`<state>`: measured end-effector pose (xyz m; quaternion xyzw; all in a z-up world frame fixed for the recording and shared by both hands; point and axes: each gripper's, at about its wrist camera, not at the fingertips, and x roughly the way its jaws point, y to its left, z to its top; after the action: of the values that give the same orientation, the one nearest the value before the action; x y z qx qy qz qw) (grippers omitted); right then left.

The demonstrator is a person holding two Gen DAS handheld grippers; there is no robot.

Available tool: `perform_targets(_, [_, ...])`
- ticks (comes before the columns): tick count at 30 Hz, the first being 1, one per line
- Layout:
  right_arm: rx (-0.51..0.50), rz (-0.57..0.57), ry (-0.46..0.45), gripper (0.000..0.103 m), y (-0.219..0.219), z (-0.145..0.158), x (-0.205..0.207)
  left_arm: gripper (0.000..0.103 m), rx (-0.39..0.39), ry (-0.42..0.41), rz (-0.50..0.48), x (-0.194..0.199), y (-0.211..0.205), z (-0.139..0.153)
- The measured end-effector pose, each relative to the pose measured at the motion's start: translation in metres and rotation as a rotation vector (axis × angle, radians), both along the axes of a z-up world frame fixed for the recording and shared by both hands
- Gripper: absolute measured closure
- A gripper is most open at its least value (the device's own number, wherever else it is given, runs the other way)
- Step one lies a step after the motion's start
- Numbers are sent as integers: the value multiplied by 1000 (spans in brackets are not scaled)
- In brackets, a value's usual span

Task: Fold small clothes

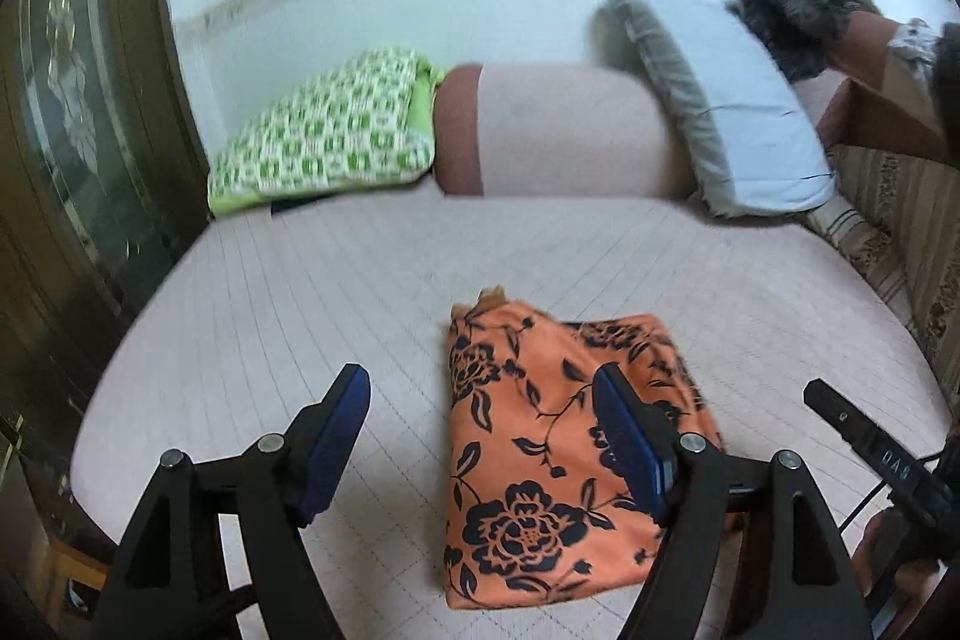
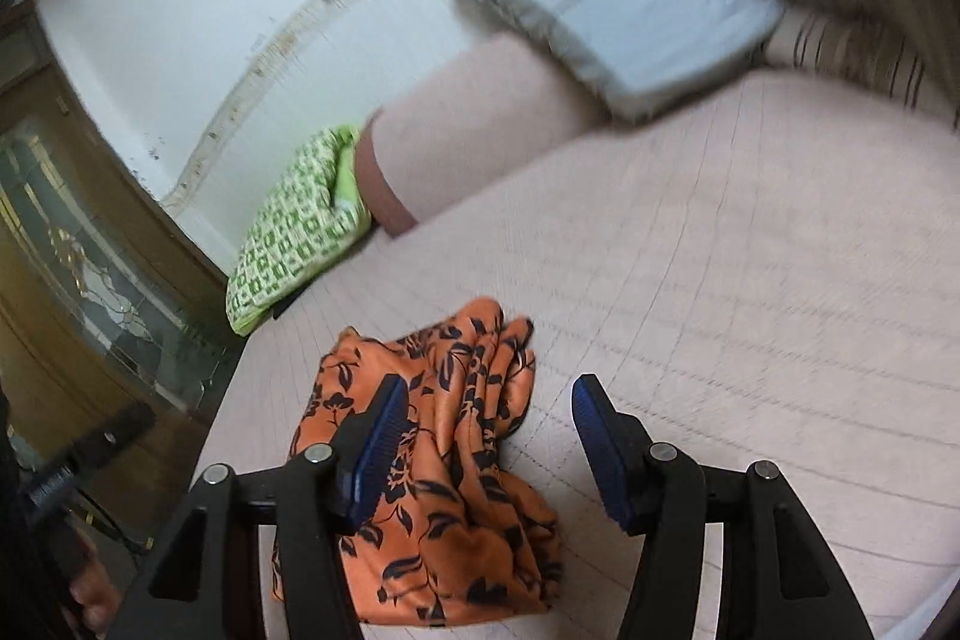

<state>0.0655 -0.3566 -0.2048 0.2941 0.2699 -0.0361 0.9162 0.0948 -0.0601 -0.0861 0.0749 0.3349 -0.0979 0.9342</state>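
Left wrist view
- Left gripper [image 1: 483,400]: we read the jaws as standing wide apart, with nothing between the blue pads.
- Garment [image 1: 540,460]: the orange cloth with a dark flower print lies on the bed [image 1: 300,292] as a compact rectangle, flat, edges roughly squared. It sits just ahead of the gripper, partly behind the right-hand finger, and nothing presses on it.
- Right gripper: only a dark part shows at the right edge (too little to read its jaws from here).
- Surroundings: a green patterned pillow [image 1: 324,130] and a pale blue pillow [image 1: 750,100] rest at the far end, well apart from the garment.

Right wrist view
- Right gripper [image 2: 480,436]: we see the jaws parted, holding nothing; the pads are clear of the cloth.
- Garment [image 2: 438,460]: from this side the stacked layers show along its edge (several folds, somewhat bunched at the far end). It lies behind the left-hand finger and in part between the two fingers, untouched.
- Hand: part of a hand [image 2: 84,592] shows at the lower left edge.

Progress
- Done: we judge this garment folded and released.
- Left: perhaps a tidying of the bunched end. No other small clothes are visible awaiting folding (a pile outside the views cannot be ruled out).
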Motion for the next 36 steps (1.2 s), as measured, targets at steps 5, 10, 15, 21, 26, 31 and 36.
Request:
perform_targets(5, [-94, -14, -65, 41, 19, 19, -43, 25, 21, -80, -33, -31, -4, 26])
perform_targets(10, [-193, -2, -106, 41, 39, 35, -68, 25, 20, -131, -44, -50, -6, 45])
perform_targets(15, [-258, 3, -154, 41, 53, 61, -87, 25, 2, -167, -44, -62, -5, 61])
perform_targets(21, [-302, -16, -203, 40, 67, 90, -103, 13, 0, -210, -42, -76, 1, 70])
perform_targets(26, [-322, 6, -223, 40, 82, 105, -112, 13, 10, -240, -18, -85, 10, 79])
perform_targets(31, [-336, 13, -225, 40, 90, 114, -119, 12, -2, -197, -25, -90, 16, 83])
perform_targets(36, [-389, 5, -243, 40, 96, 131, -134, 12, -10, -211, -23, -99, 14, 90])
